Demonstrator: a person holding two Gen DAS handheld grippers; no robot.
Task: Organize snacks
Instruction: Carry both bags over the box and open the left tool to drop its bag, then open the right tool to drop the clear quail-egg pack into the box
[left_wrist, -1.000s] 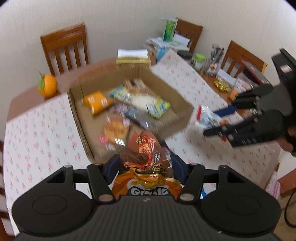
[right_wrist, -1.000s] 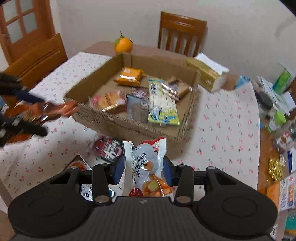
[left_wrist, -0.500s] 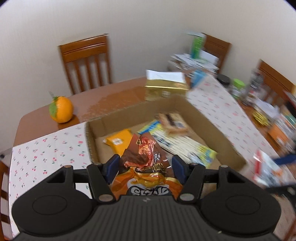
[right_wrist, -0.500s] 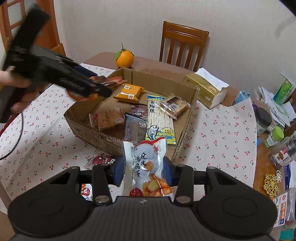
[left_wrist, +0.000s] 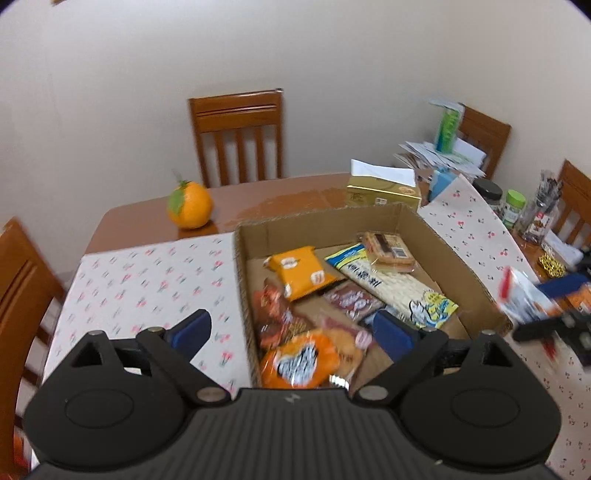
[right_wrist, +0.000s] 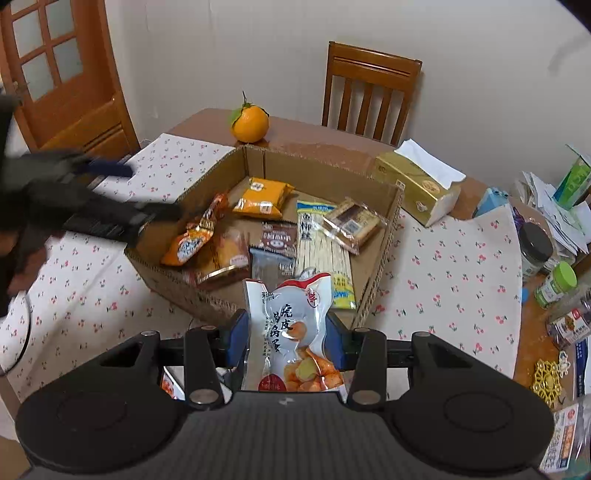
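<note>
My left gripper (left_wrist: 291, 330) jaws just sprang wide, nothing gripped; crinkly orange foil packet (left_wrist: 295, 360) lies below in shallow corrugated cardboard box (left_wrist: 317, 223) among flat glossy snack packs. My right gripper (right_wrist: 290, 332) clamped on clear egg pouch (right_wrist: 291, 332), near box's near wall.

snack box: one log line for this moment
left hand-held gripper: just opened, orange packet dropped in box | right hand-held gripper: shut on white pouch
</note>
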